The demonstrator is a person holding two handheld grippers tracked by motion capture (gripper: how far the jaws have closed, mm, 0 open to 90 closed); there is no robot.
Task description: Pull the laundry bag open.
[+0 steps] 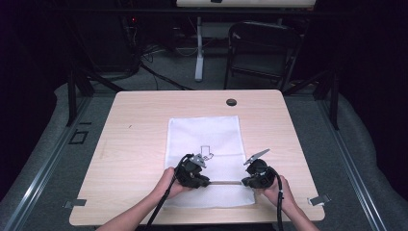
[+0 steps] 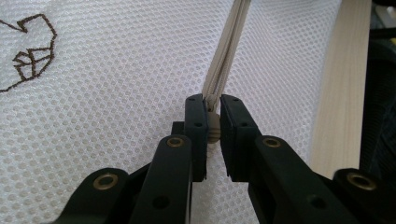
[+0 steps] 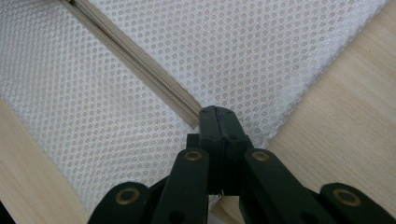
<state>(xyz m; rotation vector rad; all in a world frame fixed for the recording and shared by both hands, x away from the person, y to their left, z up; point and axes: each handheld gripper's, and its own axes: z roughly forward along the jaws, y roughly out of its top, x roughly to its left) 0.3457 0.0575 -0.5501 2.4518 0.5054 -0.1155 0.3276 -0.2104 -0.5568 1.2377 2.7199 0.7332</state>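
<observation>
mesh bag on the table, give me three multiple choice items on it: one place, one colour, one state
1. Where on the mesh bag does the zipper run?
A. along its far edge
B. across it close to the near edge, between the two grippers
C. down its left side

2. What colour is the mesh?
A. white
B. blue
C. black

3. What is the left gripper doing?
A. hanging open above the table
B. shut on the zipper pull
C. gripping a table leg

Answers:
1 B, the high view shows the tan line running from the left gripper to the right gripper near the person's side.
2 A, both gripper views show white netting.
3 B, the left gripper view shows its fingers pressed on the pull at the zipper's end.
</observation>
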